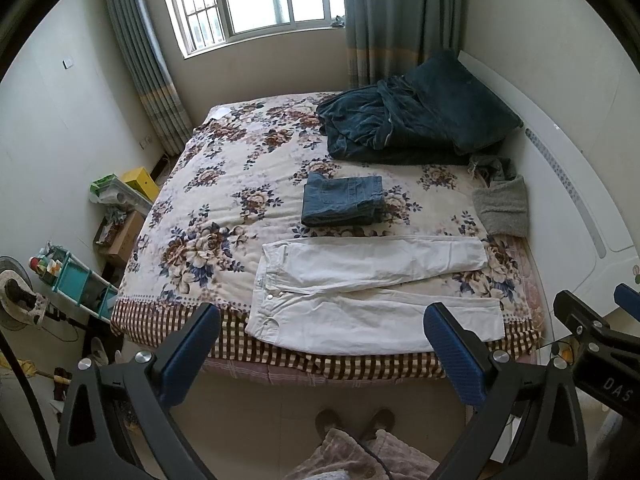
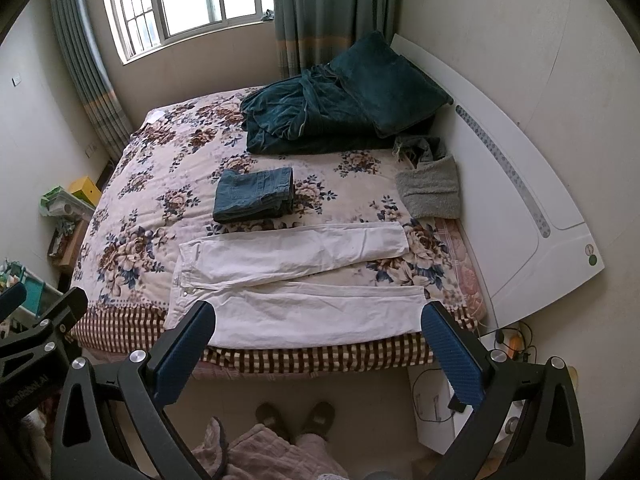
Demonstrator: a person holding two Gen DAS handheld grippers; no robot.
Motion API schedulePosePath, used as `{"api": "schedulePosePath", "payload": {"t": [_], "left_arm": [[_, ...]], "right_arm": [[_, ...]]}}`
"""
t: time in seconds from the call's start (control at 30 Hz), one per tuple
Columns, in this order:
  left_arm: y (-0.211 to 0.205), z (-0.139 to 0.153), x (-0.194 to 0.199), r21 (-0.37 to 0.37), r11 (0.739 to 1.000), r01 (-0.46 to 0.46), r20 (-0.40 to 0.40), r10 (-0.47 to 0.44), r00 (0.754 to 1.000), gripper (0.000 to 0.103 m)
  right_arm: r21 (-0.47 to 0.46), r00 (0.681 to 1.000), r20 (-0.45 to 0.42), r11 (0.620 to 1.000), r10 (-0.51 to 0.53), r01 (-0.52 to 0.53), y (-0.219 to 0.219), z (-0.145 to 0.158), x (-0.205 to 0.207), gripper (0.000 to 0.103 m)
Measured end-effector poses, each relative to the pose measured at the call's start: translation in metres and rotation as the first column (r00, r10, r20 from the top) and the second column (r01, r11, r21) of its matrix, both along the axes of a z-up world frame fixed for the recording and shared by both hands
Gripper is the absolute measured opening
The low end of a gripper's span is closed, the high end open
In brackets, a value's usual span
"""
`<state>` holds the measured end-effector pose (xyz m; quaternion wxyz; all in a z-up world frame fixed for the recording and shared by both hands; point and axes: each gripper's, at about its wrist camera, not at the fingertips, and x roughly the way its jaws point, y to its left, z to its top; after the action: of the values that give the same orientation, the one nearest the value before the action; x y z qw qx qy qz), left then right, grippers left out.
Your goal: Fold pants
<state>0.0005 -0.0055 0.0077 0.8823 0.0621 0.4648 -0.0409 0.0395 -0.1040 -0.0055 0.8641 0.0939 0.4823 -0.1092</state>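
bedroom, floral quilt (image 1: 208, 184) on bed. white pants (image 1: 360, 292) flat at quilt's near edge, legs splayed, waistband left; folded jeans (image 1: 342, 200) just beyond. my left gripper (image 1: 320, 344) and right gripper (image 2: 318, 344) both gape, empty. pants look soft, light, floppy; pinch waistband and hem. right view alone shows cables on floor.

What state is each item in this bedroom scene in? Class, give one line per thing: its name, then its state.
white pants: spread flat, unfolded, legs apart
blue jeans: folded, lying on the bed
dark green blanket: crumpled in a heap
grey towel: loosely folded by the headboard
curtains: drawn open
left gripper: open, empty
right gripper: open, empty
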Motion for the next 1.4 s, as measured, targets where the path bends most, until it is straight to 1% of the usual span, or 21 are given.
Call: {"api": "schedulePosePath", "payload": {"t": [0.13, 0.17, 0.2, 0.27, 0.3, 0.63, 0.67, 0.93, 0.97, 1.0, 1.2, 1.4], "left_arm": [[-0.002, 0.001, 0.003, 0.001, 1.000, 0.002, 0.003, -0.002, 1.000, 0.103], [-0.005, 0.008, 0.009, 0.002, 1.000, 0.003, 0.004, -0.003, 1.000, 0.103], [-0.006, 0.008, 0.009, 0.002, 1.000, 0.004, 0.004, -0.004, 1.000, 0.103], [-0.006, 0.008, 0.010, 0.001, 1.000, 0.003, 0.004, -0.003, 1.000, 0.103], [-0.006, 0.008, 0.010, 0.000, 1.000, 0.003, 0.003, -0.003, 1.000, 0.103], [-0.010, 0.009, 0.010, -0.004, 1.000, 0.001, 0.001, -0.001, 1.000, 0.103], [-0.009, 0.009, 0.010, -0.005, 1.000, 0.001, 0.001, -0.001, 1.000, 0.103], [-0.009, 0.008, 0.011, -0.007, 1.000, -0.002, 0.006, 0.002, 1.000, 0.103], [-0.009, 0.008, 0.011, -0.007, 1.000, -0.003, 0.005, 0.003, 1.000, 0.103], [-0.010, 0.008, 0.012, -0.008, 1.000, -0.003, 0.004, 0.003, 1.000, 0.103], [-0.007, 0.008, 0.011, -0.011, 1.000, -0.003, 0.001, 0.003, 1.000, 0.103], [-0.002, 0.007, 0.011, -0.014, 1.000, -0.004, 0.001, 0.004, 1.000, 0.103]], "right_arm": [[0.002, 1.000, 0.001, 1.000, 0.000, 0.000, 0.000, -0.001, -0.001, 0.103], [0.000, 1.000, 0.001, 1.000, 0.001, -0.001, 0.000, -0.001, -0.001, 0.103], [0.001, 1.000, 0.001, 1.000, 0.002, -0.002, -0.001, -0.001, -0.001, 0.103], [0.002, 1.000, 0.003, 1.000, 0.000, 0.000, -0.001, -0.002, -0.002, 0.103], [0.002, 1.000, 0.003, 1.000, 0.001, -0.001, 0.003, 0.004, 0.003, 0.103], [0.003, 1.000, 0.005, 1.000, 0.002, -0.002, 0.003, 0.003, 0.002, 0.103], [0.001, 1.000, 0.006, 1.000, 0.003, -0.003, 0.005, 0.009, 0.005, 0.103], [0.003, 1.000, 0.012, 1.000, 0.004, -0.004, 0.005, 0.014, 0.007, 0.103], [0.004, 1.000, 0.012, 1.000, 0.004, -0.004, 0.003, 0.029, 0.021, 0.103], [0.004, 1.000, 0.012, 1.000, 0.004, -0.004, 0.002, 0.034, 0.023, 0.103], [0.007, 1.000, 0.011, 1.000, 0.006, -0.006, 0.001, 0.039, 0.027, 0.103], [0.006, 1.000, 0.012, 1.000, 0.008, -0.008, 0.001, 0.038, 0.024, 0.103]]}}
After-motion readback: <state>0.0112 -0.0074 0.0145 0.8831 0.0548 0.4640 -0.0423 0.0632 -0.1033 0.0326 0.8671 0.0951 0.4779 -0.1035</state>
